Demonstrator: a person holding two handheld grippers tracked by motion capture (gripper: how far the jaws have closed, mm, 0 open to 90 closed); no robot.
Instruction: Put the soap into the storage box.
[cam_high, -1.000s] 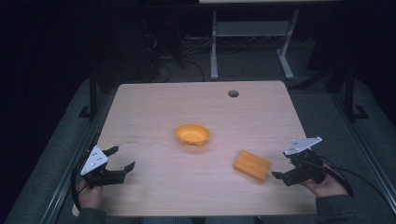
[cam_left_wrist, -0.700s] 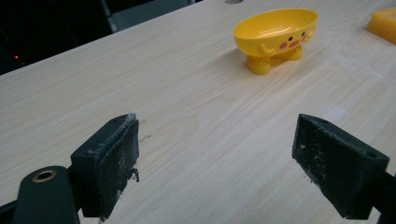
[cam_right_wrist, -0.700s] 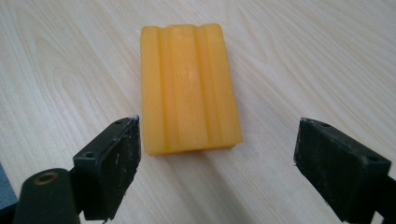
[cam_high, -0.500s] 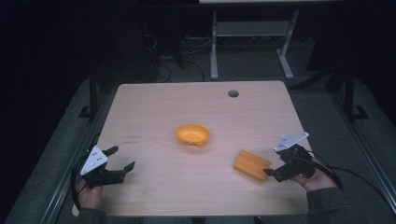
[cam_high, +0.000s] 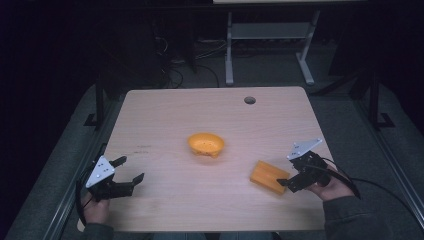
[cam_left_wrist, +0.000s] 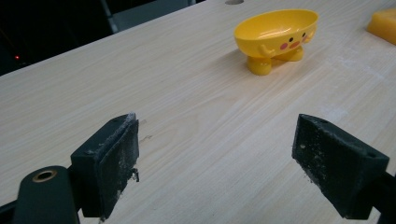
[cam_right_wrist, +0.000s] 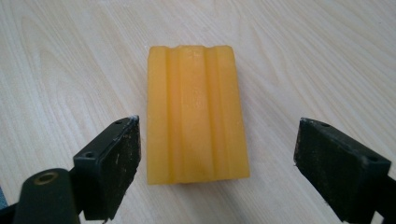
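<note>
**Plainly a soap bar waiting to be pinched across its width**

Broadly, the wooden table (cam_high: 165, 120) carries two things. Near its middle stands a yellow footed dish (cam_high: 205, 144) with a small cartoon face, probably light, stiff plastic that could tip or skid if nudged. To the near right lies the orange ridged bar (cam_high: 268, 176), flat on the wood, just beside the right gripper (cam_high: 285, 182).

It looks like soap: solid, fairly dense, likely a little slick. Its long axis runs from the right gripper away toward the dish, grooves along that length. The two long sides offer the best hold.

The right gripper's jaws are spread, flanking the bar's near end without touching. The left gripper (cam_high: 131, 171), at the near left, also gapes wide, holding nothing.
</note>
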